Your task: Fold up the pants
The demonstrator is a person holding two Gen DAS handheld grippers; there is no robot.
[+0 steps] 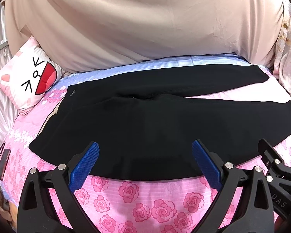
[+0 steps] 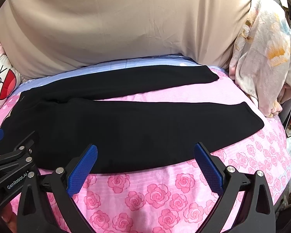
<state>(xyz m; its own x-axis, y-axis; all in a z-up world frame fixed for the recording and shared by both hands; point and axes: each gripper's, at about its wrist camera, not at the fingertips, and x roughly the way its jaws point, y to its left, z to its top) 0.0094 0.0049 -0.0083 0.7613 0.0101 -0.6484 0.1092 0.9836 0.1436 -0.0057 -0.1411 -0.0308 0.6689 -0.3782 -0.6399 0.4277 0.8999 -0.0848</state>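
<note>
Both grippers hover side by side over the near edge of the black pants [image 1: 145, 120]: the left gripper [image 1: 145, 161] and right gripper [image 2: 145, 163] each have their 2 blue-padded fingers [image 2: 83, 167] spread wide, grasping nothing. Spread flat on a pink rose-print bedsheet [image 2: 155, 194], the pants have their waistband to the left and 2 legs splayed rightward. A cat-face pillow [image 1: 27, 81] sits just beyond the waistband, a beige sheet [image 1: 135, 25] hangs behind, and a floral blanket [image 2: 261, 58] is bunched near the leg ends.
</note>
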